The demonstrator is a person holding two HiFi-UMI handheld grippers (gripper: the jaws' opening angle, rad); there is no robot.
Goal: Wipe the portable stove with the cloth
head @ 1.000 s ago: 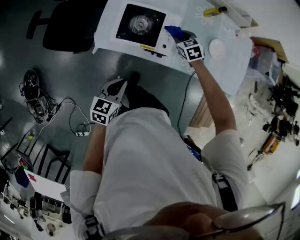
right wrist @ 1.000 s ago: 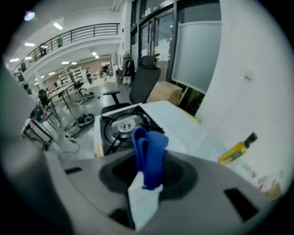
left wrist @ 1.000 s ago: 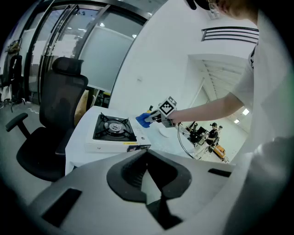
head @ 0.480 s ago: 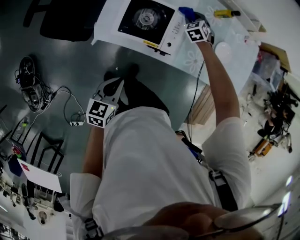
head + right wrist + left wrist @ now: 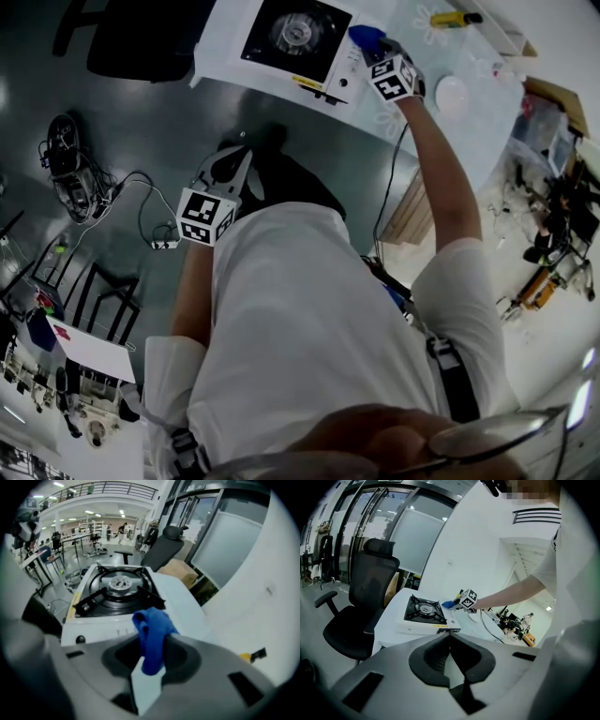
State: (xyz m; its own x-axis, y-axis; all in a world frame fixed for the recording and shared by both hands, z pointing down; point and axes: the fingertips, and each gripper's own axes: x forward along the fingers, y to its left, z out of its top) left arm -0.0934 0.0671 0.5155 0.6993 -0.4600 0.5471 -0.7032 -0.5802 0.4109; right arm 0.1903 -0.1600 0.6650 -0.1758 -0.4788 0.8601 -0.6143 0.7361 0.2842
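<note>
A: Where's the white, black-topped portable stove (image 5: 298, 37)?
B: Twelve o'clock. The left gripper (image 5: 451, 644) idles, jaws together, empty; the right gripper (image 5: 151, 654) pinches the crumpled blue cloth (image 5: 151, 630) at its three o'clock edge.
A: Risk?
B: The burner prongs (image 5: 150, 603) could snag the cloth loose.

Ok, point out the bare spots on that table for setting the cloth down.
Bare table lies nearer you than the white round object, plus a strip between the stove and the yellow tool. It is crowded at the stove's right edge, where the right gripper holds the cloth.
</note>
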